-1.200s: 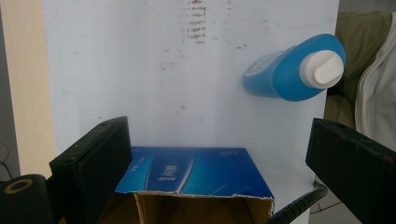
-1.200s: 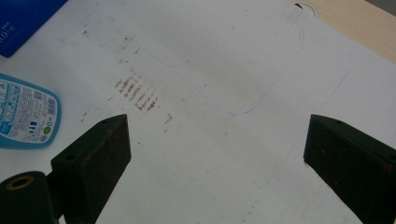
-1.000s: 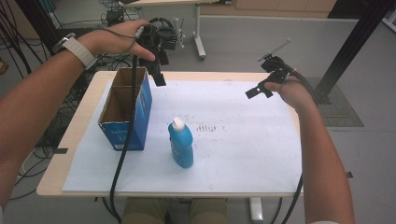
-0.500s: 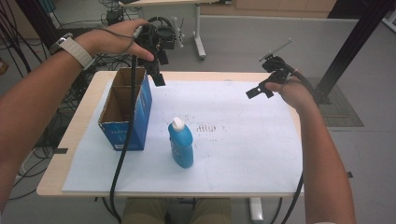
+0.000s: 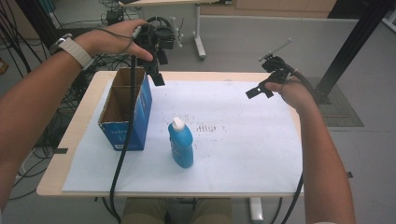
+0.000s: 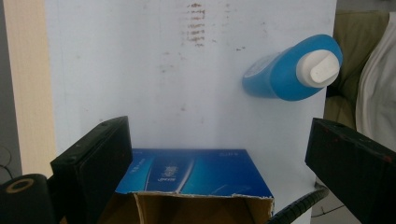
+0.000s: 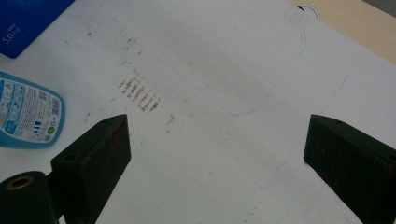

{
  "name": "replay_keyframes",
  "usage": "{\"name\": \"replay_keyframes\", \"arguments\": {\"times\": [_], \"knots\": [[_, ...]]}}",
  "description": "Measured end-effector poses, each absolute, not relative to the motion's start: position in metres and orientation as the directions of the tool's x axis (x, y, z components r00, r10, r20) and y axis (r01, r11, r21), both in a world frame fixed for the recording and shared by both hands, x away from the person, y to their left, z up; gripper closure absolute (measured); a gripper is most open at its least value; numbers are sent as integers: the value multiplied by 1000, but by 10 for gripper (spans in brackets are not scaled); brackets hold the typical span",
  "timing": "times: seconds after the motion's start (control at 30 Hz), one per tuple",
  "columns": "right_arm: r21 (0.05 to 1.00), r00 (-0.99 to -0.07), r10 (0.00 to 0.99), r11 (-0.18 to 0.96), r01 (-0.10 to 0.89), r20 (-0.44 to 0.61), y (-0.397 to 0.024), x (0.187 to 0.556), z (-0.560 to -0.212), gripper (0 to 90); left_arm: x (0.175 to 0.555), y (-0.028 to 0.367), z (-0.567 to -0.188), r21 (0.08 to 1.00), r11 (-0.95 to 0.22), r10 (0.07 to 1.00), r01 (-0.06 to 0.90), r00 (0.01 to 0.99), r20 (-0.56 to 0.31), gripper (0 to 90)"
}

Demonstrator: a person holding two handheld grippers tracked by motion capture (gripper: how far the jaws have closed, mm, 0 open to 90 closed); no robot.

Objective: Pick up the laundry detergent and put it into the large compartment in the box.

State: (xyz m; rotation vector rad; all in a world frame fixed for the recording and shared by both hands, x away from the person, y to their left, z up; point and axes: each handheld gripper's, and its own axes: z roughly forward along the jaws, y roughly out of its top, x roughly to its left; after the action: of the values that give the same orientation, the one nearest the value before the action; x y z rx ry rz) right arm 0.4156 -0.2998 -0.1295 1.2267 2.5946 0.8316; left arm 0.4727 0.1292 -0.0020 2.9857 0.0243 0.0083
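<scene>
Overhead, the left hand-held gripper [image 5: 156,70] hangs above the far end of an open blue cardboard box [image 5: 125,112], held in a hand [image 5: 114,39] that wears a watch with a pale strap [image 5: 74,50]. In its own view the two black jaws stand spread wide with nothing between them, and the torn brown rim of the box [image 6: 196,205] lies below them. The box stands on the left part of a white paper sheet [image 5: 243,144] that covers most of the wooden bench [image 5: 81,126], its open top facing up and its long side running away from the person. A blue plastic bottle with a white cap [image 5: 180,142] stands upright on the sheet just beside the box's near right corner, apart from it. The left gripper view looks down on the bottle's cap [image 6: 322,67], and the bottle lies well clear of the jaws. The right hand-held gripper [image 5: 259,91] is held up over the far right edge of the sheet, well apart from both bottle and box. Its jaws are likewise spread wide and empty in the right gripper view, over bare paper with a patch of brownish smudges [image 7: 140,95] and a faint pencilled outline [image 7: 266,88], possibly a traced shape. The bottle's printed label [image 7: 28,114] shows at the left edge of that view. A black cable [image 5: 122,154] trails from the left gripper down across the box.
</scene>
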Motion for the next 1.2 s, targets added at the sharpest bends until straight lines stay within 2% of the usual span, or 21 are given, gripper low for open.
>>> {"name": "replay_keyframes", "arguments": {"times": [0.3,0.67,0.93,1.2], "knots": [[543,-652,752,508,669,99,-301,414,-129,72,470,128,-3,152,-988,-10,-12,1000,13,79],[537,-649,754,508,673,102,-301,416,-131,73,462,127,-7,172,-977,-122,-124,992,27,50],[532,-646,756,507,678,103,-300,416,-131,73,457,121,-12,150,-964,-216,-219,976,38,51],[529,-642,759,503,684,109,-300,416,-134,79,452,116,-18,152,-943,-297,-295,955,15,54]]}}
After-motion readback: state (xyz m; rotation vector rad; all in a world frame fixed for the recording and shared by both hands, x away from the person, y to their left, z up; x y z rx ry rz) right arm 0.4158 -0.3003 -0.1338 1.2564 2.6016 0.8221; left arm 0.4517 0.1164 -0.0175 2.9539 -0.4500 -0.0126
